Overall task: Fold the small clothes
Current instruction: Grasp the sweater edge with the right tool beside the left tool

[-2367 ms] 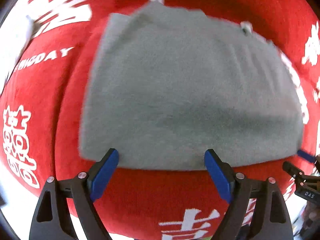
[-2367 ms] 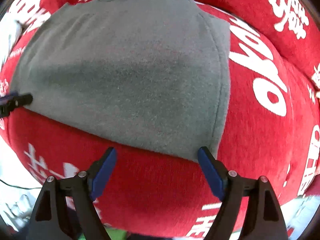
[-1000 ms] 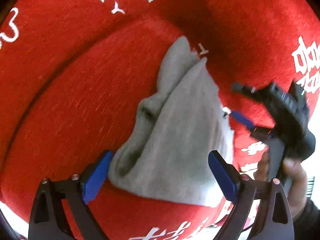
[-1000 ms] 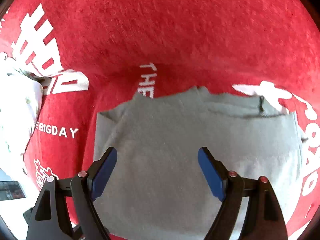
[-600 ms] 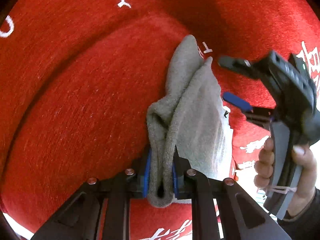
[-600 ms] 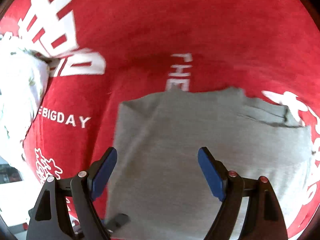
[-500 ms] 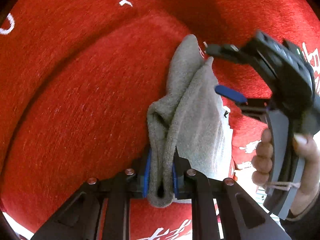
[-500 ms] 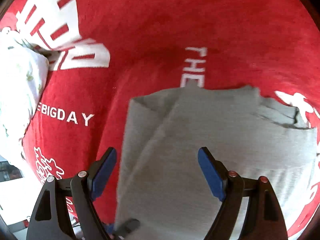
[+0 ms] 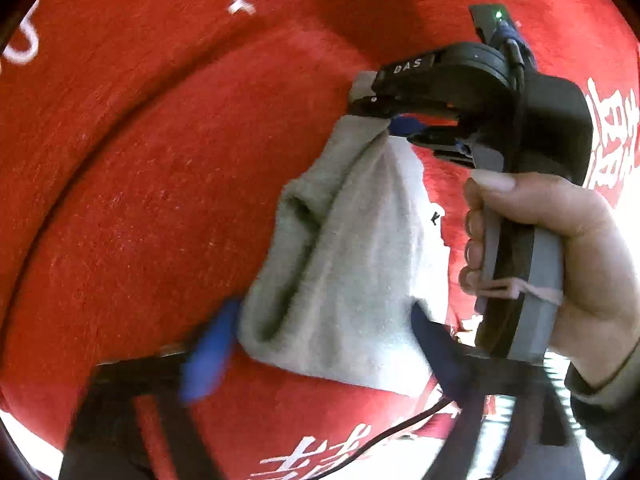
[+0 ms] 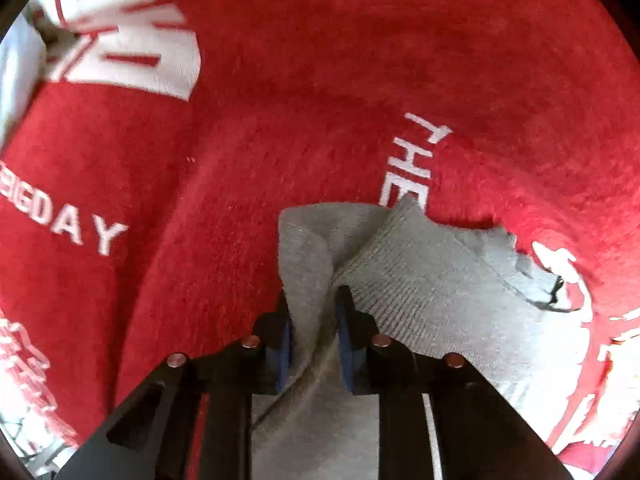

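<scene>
A small grey knitted garment (image 9: 344, 264) lies folded on a red cloth with white lettering (image 9: 140, 200). My left gripper (image 9: 316, 344) is open, its blurred blue pads on either side of the garment's near folded edge. My right gripper (image 10: 314, 336) is shut on the garment's far corner (image 10: 308, 256), pinching a bunch of grey fabric between its blue pads. In the left wrist view the right gripper (image 9: 404, 124) and the hand holding it reach in from the right and clamp the garment's far end.
The red cloth (image 10: 280, 80) covers the whole work surface, with white letters "THE" (image 10: 412, 160) just beyond the garment. A white patterned fabric (image 10: 16, 60) lies at the far left edge. A thin cable (image 9: 384, 436) runs near the front edge.
My left gripper was shut on the garment's near fold and has opened. My right gripper was open over the garment and has closed on its far corner.
</scene>
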The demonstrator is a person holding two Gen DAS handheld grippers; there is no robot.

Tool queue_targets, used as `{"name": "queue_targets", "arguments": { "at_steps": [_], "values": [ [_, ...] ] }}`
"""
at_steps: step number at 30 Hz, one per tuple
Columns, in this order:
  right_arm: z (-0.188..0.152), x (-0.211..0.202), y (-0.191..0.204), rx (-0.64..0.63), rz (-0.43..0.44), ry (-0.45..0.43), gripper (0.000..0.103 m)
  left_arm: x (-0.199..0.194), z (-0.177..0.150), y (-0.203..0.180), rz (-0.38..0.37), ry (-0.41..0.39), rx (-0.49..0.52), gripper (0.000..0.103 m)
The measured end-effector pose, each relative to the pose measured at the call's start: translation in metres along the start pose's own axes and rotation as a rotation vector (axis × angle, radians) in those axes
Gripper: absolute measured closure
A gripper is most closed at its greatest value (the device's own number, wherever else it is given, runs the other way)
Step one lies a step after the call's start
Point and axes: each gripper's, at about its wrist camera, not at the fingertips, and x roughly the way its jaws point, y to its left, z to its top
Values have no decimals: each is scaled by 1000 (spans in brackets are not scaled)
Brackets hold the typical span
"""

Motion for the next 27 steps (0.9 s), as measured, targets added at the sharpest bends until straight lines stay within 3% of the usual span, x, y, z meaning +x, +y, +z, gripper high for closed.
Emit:
{"name": "queue_targets", "arguments": {
  "at_steps": [1, 4, 9, 11, 12, 14, 18, 21, 25, 27],
  "values": [
    [-2, -4, -6, 13, 27, -9, 83, 0, -3, -6, 37, -15, 31, 1],
    [-9, -17, -22, 61, 103, -41, 87, 9, -5, -7, 28, 15, 45, 1],
    [-19, -29, -49, 145, 225, -74, 87, 16, 10, -3, -75, 33, 15, 3],
    [-22, -27, -60, 169, 277, -72, 87, 23, 15, -1, -82, 61, 12, 42],
    [-22, -25, -66, 183, 303, -66, 87, 30, 16, -1, -47, 101, 18, 94],
    [-22, -20, -76, 207, 356, -43, 87, 33, 12, -3, 9, 111, 56, 91],
    [-18, -18, -73, 240, 399, -14, 86, 29, 9, -16, 20, 85, 101, 91],
    [-14, -10, -72, 262, 401, 19, 74, 31, 6, -25, 68, 79, 146, 91],
    [-5, -10, -58, 268, 361, 7, 25, 38, 5, -37, 122, 80, 185, 91],
    [-6, -15, -53, 281, 378, -27, 19, 47, 2, -45, 133, 77, 185, 91]
  ]
}}
